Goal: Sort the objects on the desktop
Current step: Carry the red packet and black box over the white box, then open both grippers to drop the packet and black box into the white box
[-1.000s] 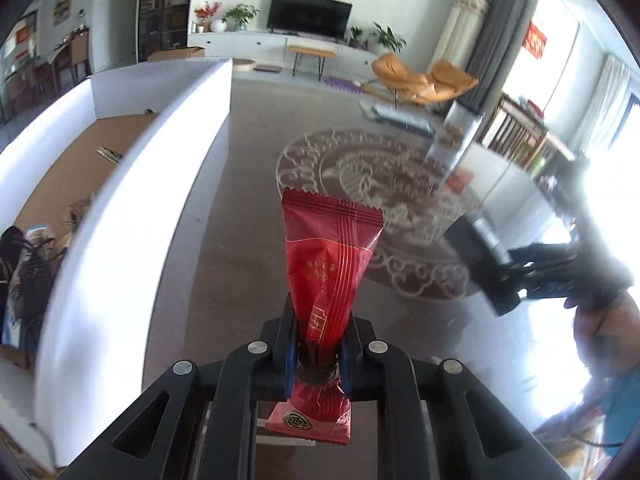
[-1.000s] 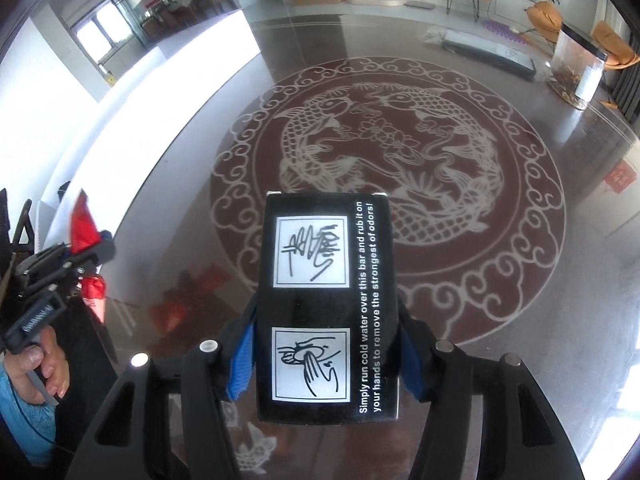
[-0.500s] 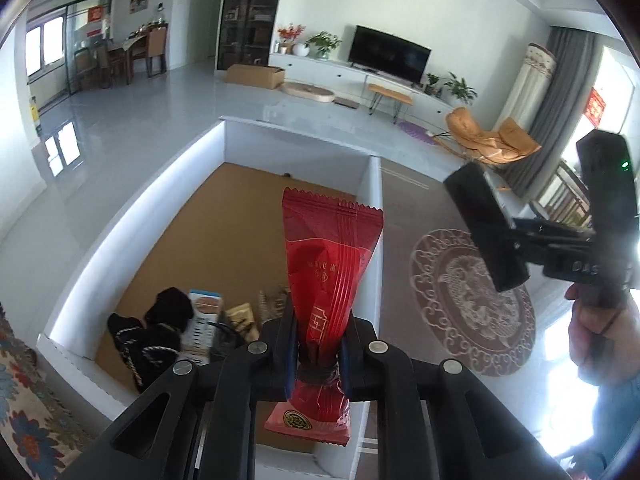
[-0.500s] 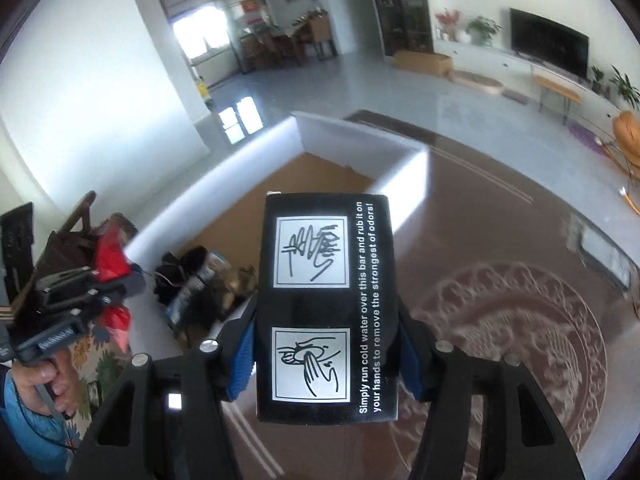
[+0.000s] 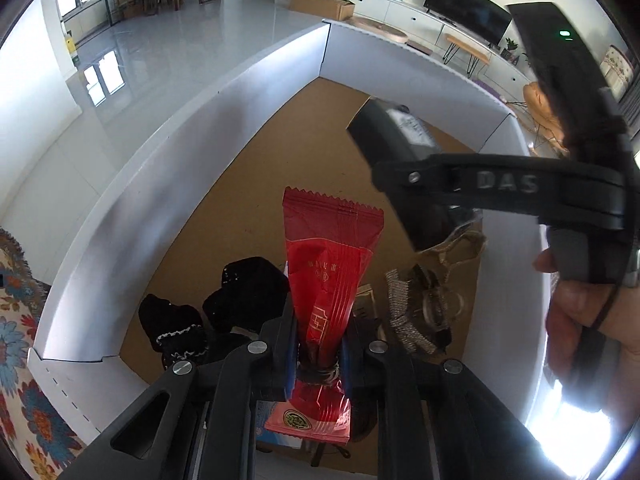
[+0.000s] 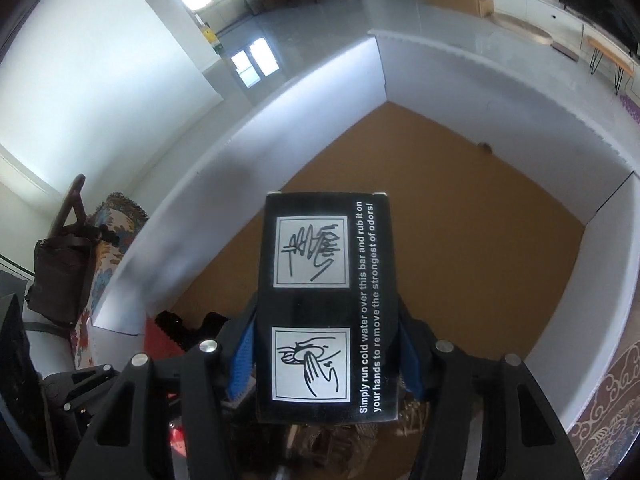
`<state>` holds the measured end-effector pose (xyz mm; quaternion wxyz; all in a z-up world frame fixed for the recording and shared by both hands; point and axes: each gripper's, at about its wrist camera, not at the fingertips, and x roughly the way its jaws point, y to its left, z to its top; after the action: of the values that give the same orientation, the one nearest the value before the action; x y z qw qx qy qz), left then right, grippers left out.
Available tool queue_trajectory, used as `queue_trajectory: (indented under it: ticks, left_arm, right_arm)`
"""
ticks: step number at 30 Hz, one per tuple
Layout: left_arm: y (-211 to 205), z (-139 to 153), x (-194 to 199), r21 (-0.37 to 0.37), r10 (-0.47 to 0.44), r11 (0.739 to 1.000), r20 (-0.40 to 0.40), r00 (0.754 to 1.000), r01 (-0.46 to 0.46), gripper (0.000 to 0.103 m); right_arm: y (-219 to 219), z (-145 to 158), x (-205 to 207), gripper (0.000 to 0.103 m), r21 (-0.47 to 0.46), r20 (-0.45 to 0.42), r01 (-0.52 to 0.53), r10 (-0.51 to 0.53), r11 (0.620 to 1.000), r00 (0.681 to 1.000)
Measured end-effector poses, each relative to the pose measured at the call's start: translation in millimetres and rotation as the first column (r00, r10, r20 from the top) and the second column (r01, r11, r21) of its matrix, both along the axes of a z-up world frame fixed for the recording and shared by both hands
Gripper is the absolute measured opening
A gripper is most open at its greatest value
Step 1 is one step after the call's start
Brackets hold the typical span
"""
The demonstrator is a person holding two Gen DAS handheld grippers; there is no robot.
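Pinching a crinkly red sachet (image 5: 332, 280), left jaws; right jaws clamp a glossy black carton (image 6: 328, 300) (soap, perhaps).

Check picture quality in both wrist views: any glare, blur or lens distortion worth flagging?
Left wrist view: blown-out glare at the lower right edge; the red snack packet is sharp, while the black box in the right gripper looks slightly soft. Right wrist view: the black box's print is crisp, a bright window overexposes the top, and the fisheye bends the white bin walls.

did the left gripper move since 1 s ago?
Yes. The left gripper, shut on the red packet, went from over the patterned tabletop to above the white box.
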<state>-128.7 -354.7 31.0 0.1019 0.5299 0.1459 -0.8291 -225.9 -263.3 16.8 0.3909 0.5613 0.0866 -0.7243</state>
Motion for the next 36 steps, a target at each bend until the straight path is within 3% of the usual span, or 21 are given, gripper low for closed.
queue_trajectory:
  ticks: [3, 4, 5, 6, 7, 12, 13, 14, 16, 21, 31, 36]
  left_arm:
    - [-5, -9, 0, -0.006, 0.022, 1.0, 0.04, 0.999, -0.021, 0.021]
    - [-3, -9, 0, -0.006, 0.029, 1.0, 0.049, 0.998, -0.029, 0.029]
    - [-3, -10, 1, -0.007, 0.039, 0.999, 0.053, 0.998, -0.039, 0.046]
    - [-4, -8, 4, -0.011, 0.057, 0.998, 0.047, 0.997, -0.056, 0.055]
    - [-6, -6, 6, -0.018, 0.073, 0.997, 0.032, 0.997, -0.073, 0.068]
    - [-7, 29, 31, -0.035, 0.181, 0.982, -0.126, 0.975, -0.187, 0.071]
    - [-4, 37, 34, -0.059, 0.21, 0.973, -0.156, 0.965, -0.221, 0.077]
    - [-1, 43, 36, -0.077, 0.221, 0.969, -0.168, 0.961, -0.236, 0.09]
    - [13, 55, 35, -0.117, 0.222, 0.962, -0.186, 0.957, -0.246, 0.103]
    - [35, 68, 33, -0.244, 0.196, 0.944, -0.126, 0.972, -0.222, 0.103]
    - [46, 86, 57, -0.248, 0.296, 0.908, -0.19, 0.936, -0.338, 0.103]
    - [46, 80, 59, -0.232, 0.282, 0.917, -0.199, 0.938, -0.325, 0.103]
  right_arm:
    - [-8, -18, -7, 0.065, 0.069, 0.029, -0.003, 0.001, 0.998, 1.0]
    - [-9, -17, -8, 0.07, 0.074, 0.021, -0.009, 0.007, 0.997, 1.0]
    - [-8, -14, -9, 0.083, 0.075, 0.006, -0.01, 0.01, 0.997, 1.0]
    - [-6, -6, -9, 0.091, 0.075, -0.017, -0.005, 0.007, 0.997, 1.0]
    - [-2, 2, -10, 0.092, 0.071, -0.036, -0.003, 0.006, 0.997, 0.999]
    - [30, 57, -2, 0.096, 0.081, -0.144, -0.028, 0.04, 0.996, 0.989]
    - [38, 68, 3, 0.099, 0.085, -0.171, -0.034, 0.048, 0.996, 0.984]
    - [44, 77, 10, 0.103, 0.086, -0.189, -0.037, 0.053, 0.996, 0.981]
    - [62, 86, 17, 0.103, 0.108, -0.184, -0.046, 0.065, 0.993, 0.981]
    - [84, 82, 38, 0.103, 0.202, -0.195, -0.067, 0.107, 0.977, 0.975]
    - [92, 92, 78, 0.103, 0.194, -0.301, -0.137, 0.192, 0.971, 0.934]
    - [93, 91, 79, 0.103, 0.199, -0.332, -0.134, 0.195, 0.971, 0.923]
